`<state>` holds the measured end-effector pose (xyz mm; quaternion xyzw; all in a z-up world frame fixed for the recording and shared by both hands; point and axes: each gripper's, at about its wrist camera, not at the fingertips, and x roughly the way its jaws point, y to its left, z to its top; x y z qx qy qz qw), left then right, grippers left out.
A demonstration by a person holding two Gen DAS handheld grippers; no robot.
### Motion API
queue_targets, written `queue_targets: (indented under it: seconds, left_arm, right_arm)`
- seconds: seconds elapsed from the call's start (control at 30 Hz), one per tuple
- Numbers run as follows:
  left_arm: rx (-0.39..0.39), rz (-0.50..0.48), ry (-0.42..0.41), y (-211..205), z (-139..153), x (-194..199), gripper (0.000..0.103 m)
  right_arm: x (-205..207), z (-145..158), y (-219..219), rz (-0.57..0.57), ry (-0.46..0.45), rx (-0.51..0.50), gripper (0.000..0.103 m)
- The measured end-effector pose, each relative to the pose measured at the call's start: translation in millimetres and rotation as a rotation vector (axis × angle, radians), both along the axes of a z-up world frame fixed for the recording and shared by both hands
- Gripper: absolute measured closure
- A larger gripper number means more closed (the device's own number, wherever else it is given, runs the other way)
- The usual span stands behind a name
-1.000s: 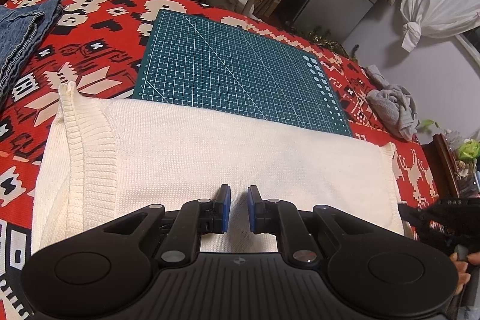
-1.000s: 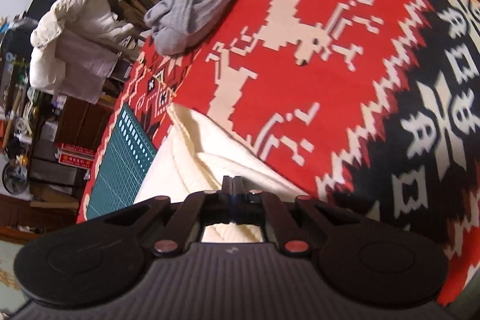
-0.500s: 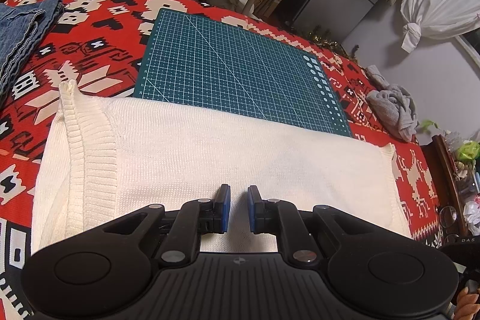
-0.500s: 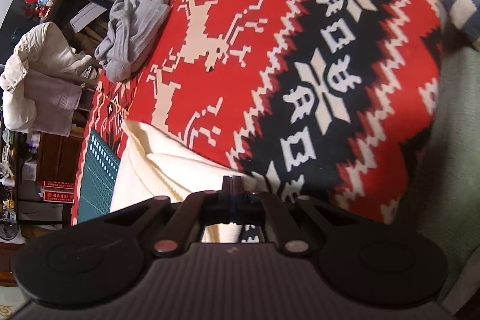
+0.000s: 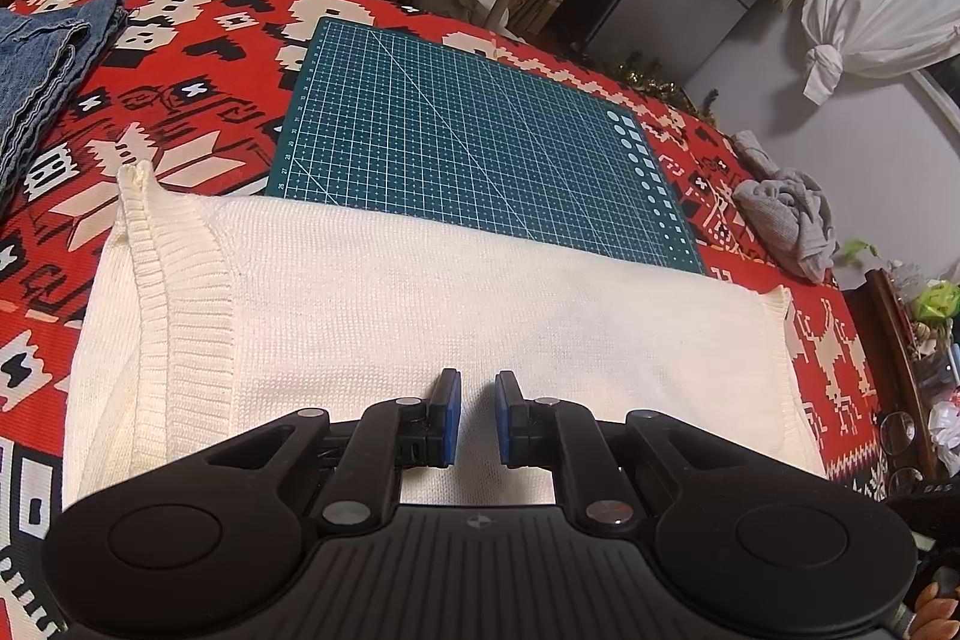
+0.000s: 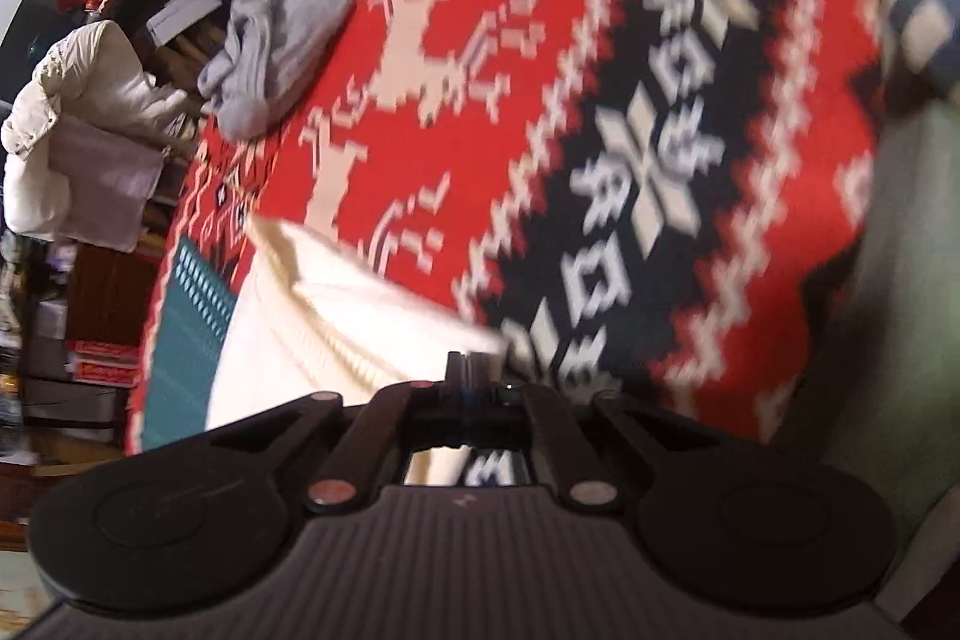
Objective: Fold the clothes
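Looking along your left gripper (image 5: 477, 417), you see its blue pads (image 5: 450, 418) held a little apart over the near part of the cream sweater (image 5: 420, 304), gripping nothing. The sweater lies flat across the red blanket (image 5: 180, 112), its far edge overlapping the green mat (image 5: 468, 130), its ribbed band at the left. Jeans (image 5: 42, 64) sit far left; a grey cloth (image 5: 786, 214) lies far right, well apart from the sweater.

Through your right gripper (image 6: 468, 388), the picture is blurred. Its fingers are pressed together at the sweater's (image 6: 312, 316) edge; whether cloth is pinched between them, you cannot tell. The grey cloth (image 6: 282, 40) lies beyond on the blanket (image 6: 600, 100).
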<state>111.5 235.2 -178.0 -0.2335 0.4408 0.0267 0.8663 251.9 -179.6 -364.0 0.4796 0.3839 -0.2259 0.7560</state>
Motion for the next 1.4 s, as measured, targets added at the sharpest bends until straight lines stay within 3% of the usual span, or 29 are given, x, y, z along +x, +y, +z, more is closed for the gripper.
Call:
queue_targets:
  seconds: [0.13, 0.3, 0.4, 0.47, 0.67, 0.8, 1.03, 1.17, 1.27, 1.4]
  left_arm:
    - [-0.005, 0.002, 0.001, 1, 0, 0, 0.091]
    - [0.005, 0.016, -0.006, 3, 7, -4, 0.091]
    - [-0.009, 0.051, -0.033, 12, 10, -7, 0.091]
    - [-0.057, 0.09, -0.051, 23, 11, -9, 0.091]
    - [-0.201, 0.217, -0.093, 58, 7, -14, 0.091]
    - [-0.299, 0.289, -0.108, 78, -1, -15, 0.091]
    - [-0.333, 0.398, -0.189, 107, 1, -17, 0.091]
    - [-0.413, 0.483, -0.245, 130, -2, -25, 0.091]
    - [-0.496, 0.498, -0.252, 138, -9, -26, 0.095]
    - [-0.485, 0.453, -0.218, 131, -11, -18, 0.095]
  right_arm:
    - [10, 21, 10, 0.08, -0.09, -0.083, 0.1]
    - [47, 49, 46, 0.344, -0.163, -0.226, 0.099]
    - [70, 55, 65, 0.5, -0.238, -0.226, 0.098]
    - [81, 55, 76, 0.582, -0.297, -0.167, 0.097]
    - [112, 47, 105, 0.739, -0.287, -0.179, 0.098]
    - [126, 33, 113, 0.767, -0.261, -0.147, 0.099]
    - [135, 13, 112, 0.756, -0.224, -0.115, 0.099]
    - [137, 6, 111, 0.752, -0.212, -0.093, 0.098]
    - [138, 1, 111, 0.752, -0.202, -0.076, 0.098]
    - [136, -1, 113, 0.769, -0.194, -0.075, 0.098]
